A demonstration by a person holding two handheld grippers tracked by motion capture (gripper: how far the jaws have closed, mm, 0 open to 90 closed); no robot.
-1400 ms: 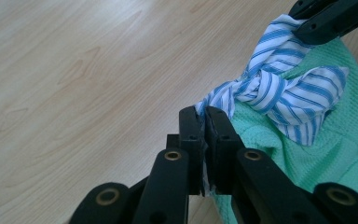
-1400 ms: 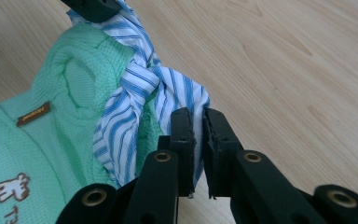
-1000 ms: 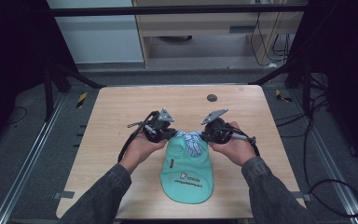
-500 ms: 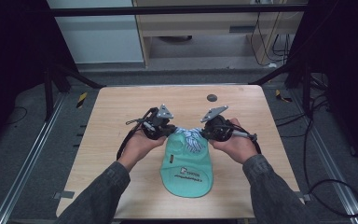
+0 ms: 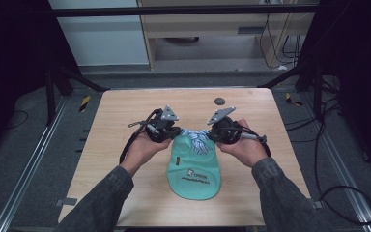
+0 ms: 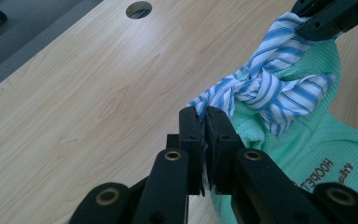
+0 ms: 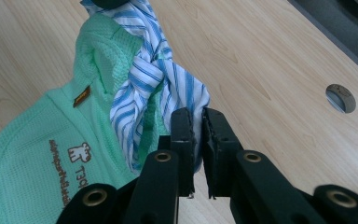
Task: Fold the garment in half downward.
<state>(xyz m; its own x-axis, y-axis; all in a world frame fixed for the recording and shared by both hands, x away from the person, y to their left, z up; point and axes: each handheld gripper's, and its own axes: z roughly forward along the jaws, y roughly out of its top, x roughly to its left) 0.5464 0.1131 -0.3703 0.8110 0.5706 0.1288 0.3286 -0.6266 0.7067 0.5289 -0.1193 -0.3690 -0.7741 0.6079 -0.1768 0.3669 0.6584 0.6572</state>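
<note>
A mint-green fabric pouch [image 5: 194, 169] with a small printed logo lies on the wooden table [image 5: 116, 121] between my hands. Its far end carries blue-and-white striped cloth ties [image 5: 196, 139] knotted together. My left gripper [image 5: 175, 132] is shut on the left strip's end [image 6: 204, 100], and my right gripper [image 5: 211, 133] is shut on the right strip's end [image 7: 196, 102]. The knot [image 6: 256, 88] hangs between the two, over the pouch's green mesh [image 6: 321, 154]. In the right gripper view the knot [image 7: 145, 70] sits above the pouch [image 7: 42, 140].
A round cable hole [image 5: 219, 101] pierces the table beyond the grippers; the left gripper view has this hole [image 6: 138, 9], the right gripper view has it too [image 7: 340, 97]. Metal frame rails [image 5: 24, 159] run beside the table. Bare wood [image 6: 74, 93] lies left of the pouch.
Both hands shifted slightly away from me and the tied end of the pouch rose a little with them. Both grips stay as they were.
</note>
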